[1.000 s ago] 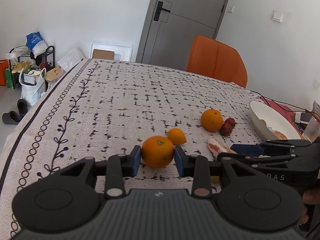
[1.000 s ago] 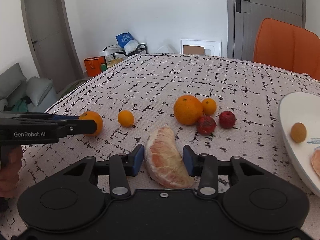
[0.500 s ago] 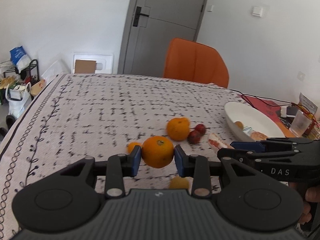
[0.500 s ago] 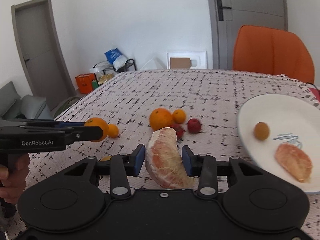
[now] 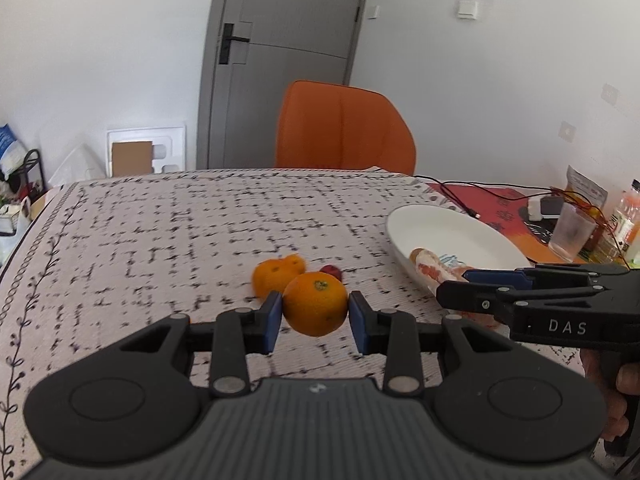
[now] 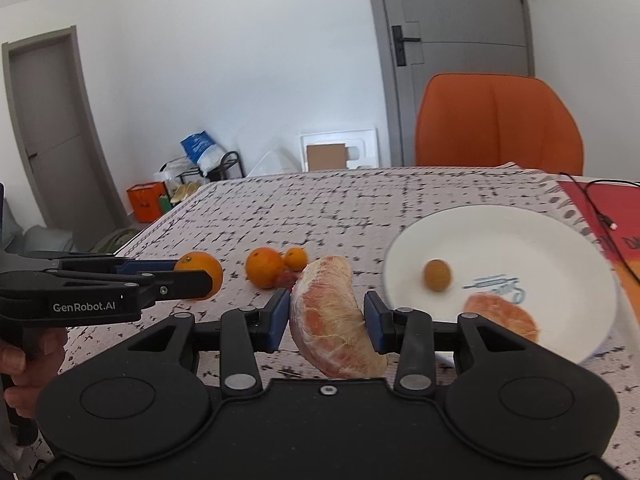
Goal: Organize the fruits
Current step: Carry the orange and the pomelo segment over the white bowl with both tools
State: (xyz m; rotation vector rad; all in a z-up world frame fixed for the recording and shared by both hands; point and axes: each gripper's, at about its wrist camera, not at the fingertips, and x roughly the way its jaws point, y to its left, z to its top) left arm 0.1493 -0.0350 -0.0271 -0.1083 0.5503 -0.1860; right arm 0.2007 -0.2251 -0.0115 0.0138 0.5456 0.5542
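Observation:
My left gripper point(image 5: 314, 316) is shut on an orange point(image 5: 315, 304), held above the patterned tablecloth. My right gripper point(image 6: 326, 320) is shut on a peeled pomelo segment point(image 6: 332, 320), just left of the white plate point(image 6: 560, 236). On that plate lie a small brownish fruit point(image 6: 437, 275) and another pomelo segment point(image 6: 502, 316). A larger orange point(image 6: 264, 267), a small orange point(image 6: 296, 258) and a red fruit point(image 6: 286, 280) sit on the cloth between the grippers. In the left wrist view the right gripper point(image 5: 452, 286) reaches toward the plate point(image 5: 480, 228), its pomelo segment point(image 5: 430, 268) showing at the plate's near rim.
An orange chair point(image 5: 344, 128) stands at the table's far edge. At the right are a red mat point(image 5: 488, 200), black cables point(image 5: 480, 188), a plastic cup point(image 5: 572, 236) and bottles point(image 5: 628, 216). A hand point(image 6: 24, 356) holds the left gripper's handle.
Both grippers have lifted off the cloth and swung right toward the plate, each keeping its fruit. The plate now sits closer in both views.

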